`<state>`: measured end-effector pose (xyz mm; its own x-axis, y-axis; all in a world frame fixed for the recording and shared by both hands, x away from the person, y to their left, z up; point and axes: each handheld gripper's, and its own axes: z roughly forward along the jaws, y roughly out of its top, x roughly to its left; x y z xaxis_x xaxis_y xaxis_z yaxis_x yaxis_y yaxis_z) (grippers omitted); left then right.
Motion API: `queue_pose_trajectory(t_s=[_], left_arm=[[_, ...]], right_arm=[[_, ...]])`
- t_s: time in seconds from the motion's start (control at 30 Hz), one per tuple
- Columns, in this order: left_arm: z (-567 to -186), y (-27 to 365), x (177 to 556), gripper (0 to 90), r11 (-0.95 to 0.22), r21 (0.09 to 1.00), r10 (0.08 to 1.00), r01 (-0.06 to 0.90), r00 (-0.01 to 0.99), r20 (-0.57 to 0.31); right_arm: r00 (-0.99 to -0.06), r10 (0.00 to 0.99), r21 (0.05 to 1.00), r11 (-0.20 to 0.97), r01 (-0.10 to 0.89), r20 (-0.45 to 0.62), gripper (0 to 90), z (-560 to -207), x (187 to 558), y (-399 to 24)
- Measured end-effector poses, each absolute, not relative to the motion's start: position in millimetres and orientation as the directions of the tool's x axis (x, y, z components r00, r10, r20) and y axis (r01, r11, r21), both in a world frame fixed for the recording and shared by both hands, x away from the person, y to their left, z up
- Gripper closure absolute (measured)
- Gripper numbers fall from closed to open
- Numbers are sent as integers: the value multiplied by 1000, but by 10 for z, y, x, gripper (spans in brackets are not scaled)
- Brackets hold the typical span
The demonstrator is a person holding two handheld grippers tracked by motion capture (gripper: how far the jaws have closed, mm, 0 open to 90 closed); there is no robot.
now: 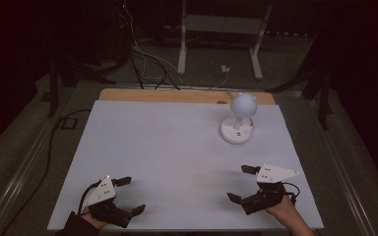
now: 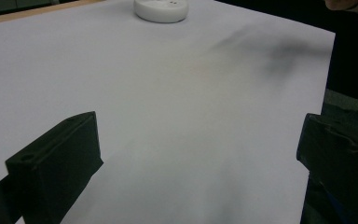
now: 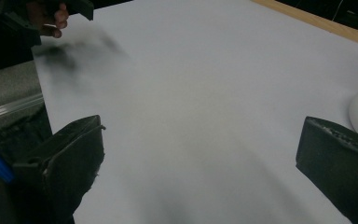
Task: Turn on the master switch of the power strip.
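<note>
Right gripper (image 1: 242, 183) at the near right edge of the table (image 1: 152, 147), jaws wide apart, holding nothing; left gripper (image 1: 130, 195) at the near left edge, jaws likewise spread and empty; both hover just over the white sheet. Lamp (image 1: 238, 120) stands upright at the far right: round base flat on the sheet, short stem vertical, ball head on top; well apart from both tools. It lies straight ahead of the right gripper, diagonally across from the left; the right hand is clearly nearer, so I'd judge the reach is its job; approach forward.
</note>
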<state>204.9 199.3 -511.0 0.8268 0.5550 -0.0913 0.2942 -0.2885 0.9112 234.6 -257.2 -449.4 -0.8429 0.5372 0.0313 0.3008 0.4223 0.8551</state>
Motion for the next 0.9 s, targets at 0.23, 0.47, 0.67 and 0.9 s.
queue_pose_trajectory(t_s=[0.23,0.47,0.67,0.9], left_arm=[[-5109,1992,2051,2,-290,911,554,293,828,-90],[-5108,1996,2052,2,-286,912,556,295,826,-93],[-5108,1997,2053,2,-286,912,556,296,826,-93],[-5109,1998,2052,2,-286,912,557,295,826,-93]], right_arm=[[-848,529,857,422,295,32,7,-4434,2399,-2576],[-848,530,861,423,282,18,7,-4375,2457,-2583],[-845,534,862,423,279,12,8,-4308,2551,-2623],[-843,538,864,418,280,12,17,-4264,2637,-2669]])
